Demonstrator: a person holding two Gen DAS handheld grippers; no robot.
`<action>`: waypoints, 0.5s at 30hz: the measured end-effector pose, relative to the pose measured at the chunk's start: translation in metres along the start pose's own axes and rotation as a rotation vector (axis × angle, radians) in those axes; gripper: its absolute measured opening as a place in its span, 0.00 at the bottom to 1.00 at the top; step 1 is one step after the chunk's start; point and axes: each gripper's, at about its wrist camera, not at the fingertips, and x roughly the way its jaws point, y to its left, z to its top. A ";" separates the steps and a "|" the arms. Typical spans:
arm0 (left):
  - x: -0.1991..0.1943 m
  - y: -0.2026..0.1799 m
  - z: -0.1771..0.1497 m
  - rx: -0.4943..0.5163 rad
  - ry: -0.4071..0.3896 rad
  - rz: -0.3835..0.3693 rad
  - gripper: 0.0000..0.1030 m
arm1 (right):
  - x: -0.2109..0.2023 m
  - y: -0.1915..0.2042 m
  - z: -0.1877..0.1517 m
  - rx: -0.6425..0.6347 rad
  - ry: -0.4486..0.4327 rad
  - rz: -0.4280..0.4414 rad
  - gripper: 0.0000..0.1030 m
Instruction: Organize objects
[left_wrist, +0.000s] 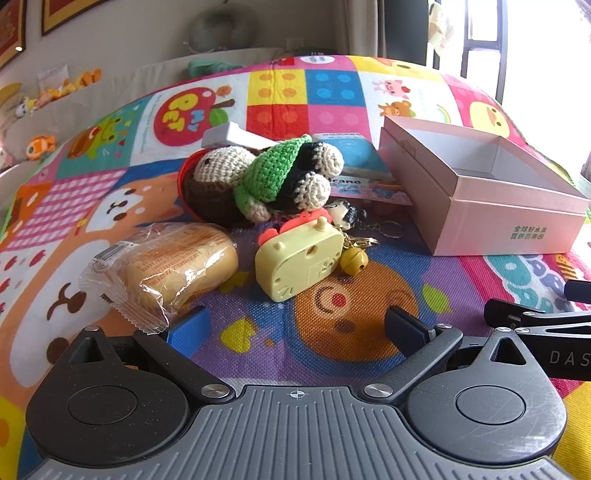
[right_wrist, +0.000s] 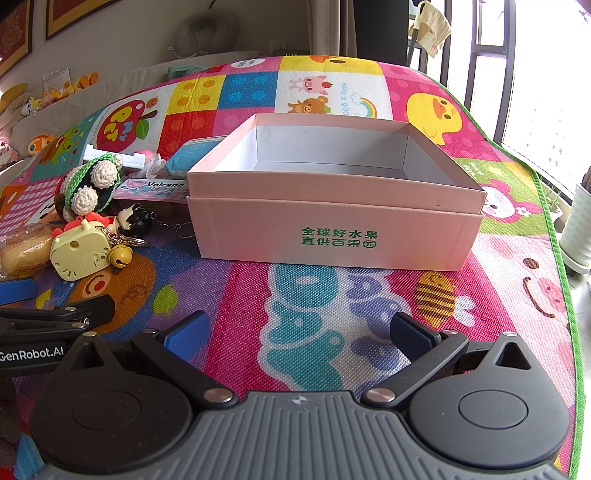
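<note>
An empty pink cardboard box (right_wrist: 332, 229) stands on the colourful mat; it also shows at the right of the left wrist view (left_wrist: 491, 206). Left of it lies a pile: a crocheted doll (left_wrist: 266, 177), a yellow toy keychain (left_wrist: 299, 262) with a bell (left_wrist: 354, 261), a wrapped bread roll (left_wrist: 170, 273), a small black-and-white figure keychain (left_wrist: 345, 214) and a Volcano packet (left_wrist: 365, 184). My left gripper (left_wrist: 295, 328) is open and empty, just short of the yellow toy. My right gripper (right_wrist: 299, 332) is open and empty in front of the box.
A white plastic piece (left_wrist: 236, 136) and a red lid (left_wrist: 184, 177) lie behind the doll. The mat's green edge (right_wrist: 546, 206) runs along the right, by a window. Plush toys (left_wrist: 40, 144) line the far left. The left gripper's side shows in the right view (right_wrist: 55, 317).
</note>
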 end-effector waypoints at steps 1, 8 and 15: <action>0.000 0.000 0.000 0.001 0.000 0.001 1.00 | 0.000 0.000 0.000 0.000 0.000 0.000 1.00; 0.000 0.000 0.000 0.007 0.001 -0.001 1.00 | -0.001 0.002 0.001 0.001 0.000 0.001 1.00; -0.012 0.010 -0.008 0.005 -0.013 -0.121 0.99 | -0.002 0.004 0.001 0.001 0.000 0.001 1.00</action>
